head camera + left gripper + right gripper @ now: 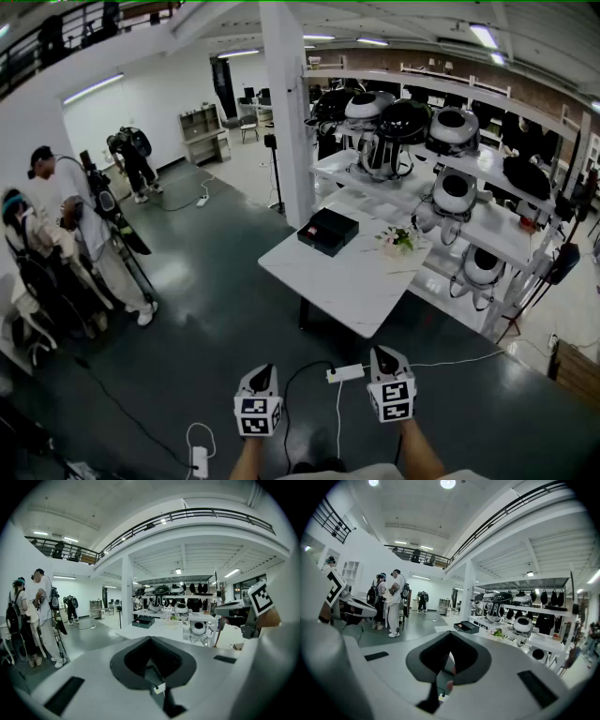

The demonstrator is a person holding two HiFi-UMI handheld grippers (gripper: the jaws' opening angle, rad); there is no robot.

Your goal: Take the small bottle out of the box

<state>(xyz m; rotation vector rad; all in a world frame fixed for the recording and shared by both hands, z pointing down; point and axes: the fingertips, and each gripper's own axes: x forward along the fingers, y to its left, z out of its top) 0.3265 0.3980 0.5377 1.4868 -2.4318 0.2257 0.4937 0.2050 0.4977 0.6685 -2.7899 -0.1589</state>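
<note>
A: Start at the left. What's there?
B: A few people point(84, 234) stand on the dark floor point(206, 319), well away from the table.
A: And the left gripper?
B: The left gripper point(264, 373) is low in the head view, over the floor, tipped slightly downward. Its own view shows the jaws pressed together with nothing between them.
A: Where's the box?
B: The black box point(327, 231) sits open on the white table point(347, 281), at the far corner next to the white pillar point(286, 112). It's well apart from both grippers.
A: Is the bottle in it?
B: A small pink thing point(312, 231) lies inside the box near its left end. It's too small to tell whether that's the bottle.
A: The right gripper?
B: The right gripper point(385, 356) is beside the left one, also over the floor, short of the table's near edge. Its jaws are clenched and empty. A white power strip point(345, 373) lies on the floor between the two.
A: Anything further right?
B: A small bunch of flowers point(398, 239) on the table to the right of the box, then white shelves point(497, 246) carrying round robot heads.
</note>
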